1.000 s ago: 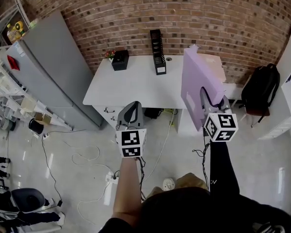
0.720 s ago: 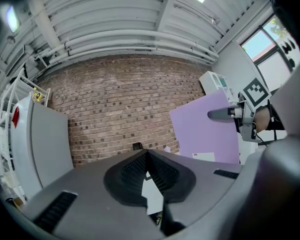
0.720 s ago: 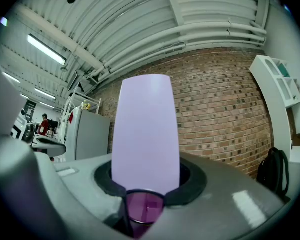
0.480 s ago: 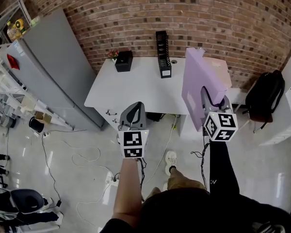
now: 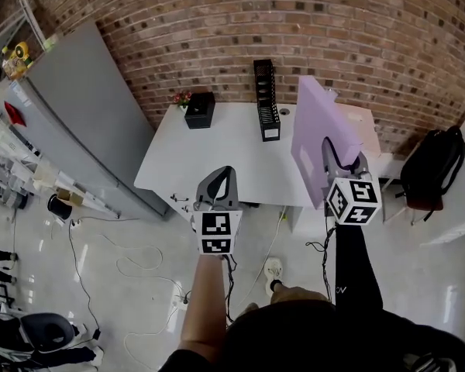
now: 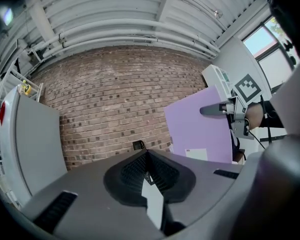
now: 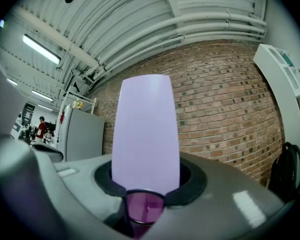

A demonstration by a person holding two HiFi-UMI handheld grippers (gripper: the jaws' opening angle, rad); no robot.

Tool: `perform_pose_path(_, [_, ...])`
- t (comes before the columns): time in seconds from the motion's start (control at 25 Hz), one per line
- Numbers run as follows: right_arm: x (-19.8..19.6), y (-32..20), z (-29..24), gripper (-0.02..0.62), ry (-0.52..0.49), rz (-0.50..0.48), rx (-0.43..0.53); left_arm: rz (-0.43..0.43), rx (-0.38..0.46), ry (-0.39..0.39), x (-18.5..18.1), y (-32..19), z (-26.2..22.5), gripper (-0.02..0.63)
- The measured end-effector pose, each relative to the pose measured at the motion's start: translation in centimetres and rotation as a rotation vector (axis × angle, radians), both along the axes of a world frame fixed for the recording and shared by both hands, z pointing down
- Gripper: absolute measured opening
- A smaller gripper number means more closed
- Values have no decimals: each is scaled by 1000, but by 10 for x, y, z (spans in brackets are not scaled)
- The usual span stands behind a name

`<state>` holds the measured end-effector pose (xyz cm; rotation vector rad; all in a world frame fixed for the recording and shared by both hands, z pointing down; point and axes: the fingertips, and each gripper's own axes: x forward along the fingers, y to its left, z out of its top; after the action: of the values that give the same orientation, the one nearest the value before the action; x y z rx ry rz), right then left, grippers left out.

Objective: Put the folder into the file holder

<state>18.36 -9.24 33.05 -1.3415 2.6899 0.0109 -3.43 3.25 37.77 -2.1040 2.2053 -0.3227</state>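
The right gripper (image 5: 333, 152) is clamped on the near edge of the purple folder (image 5: 313, 130), held up in the air by the right end of the white table (image 5: 194, 157). The left gripper (image 5: 218, 183) is pinched closed, with nothing in it. The black file holder (image 5: 266, 99) stands far back on the table. Its slots look narrow, so the thin, flat, smooth folder could bump the rim, bend, or tip the tall holder.

The left gripper (image 5: 220, 173) points level at the white table (image 5: 201, 149). Its tip shows over the table's near edge, and its jaws are pressed together with nothing between them. The right gripper (image 5: 332, 147), toward the table's right end, clamps the lilac folder (image 5: 311, 122) upright. The left forearm (image 5: 204, 301) and right forearm (image 5: 355, 266) reach forward side by side.
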Motion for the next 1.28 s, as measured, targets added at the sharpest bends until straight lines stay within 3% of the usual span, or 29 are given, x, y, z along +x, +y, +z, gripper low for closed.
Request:
perform_pose_path(0.72, [-88,-166,-6,140,-27,-20,4,-10,-15,-6,-75,-151,3,9])
perform_pose_path(1.28, [-118,-216,-14,140,-61,-12,7,0,13,2,-104,-208,-10,9])
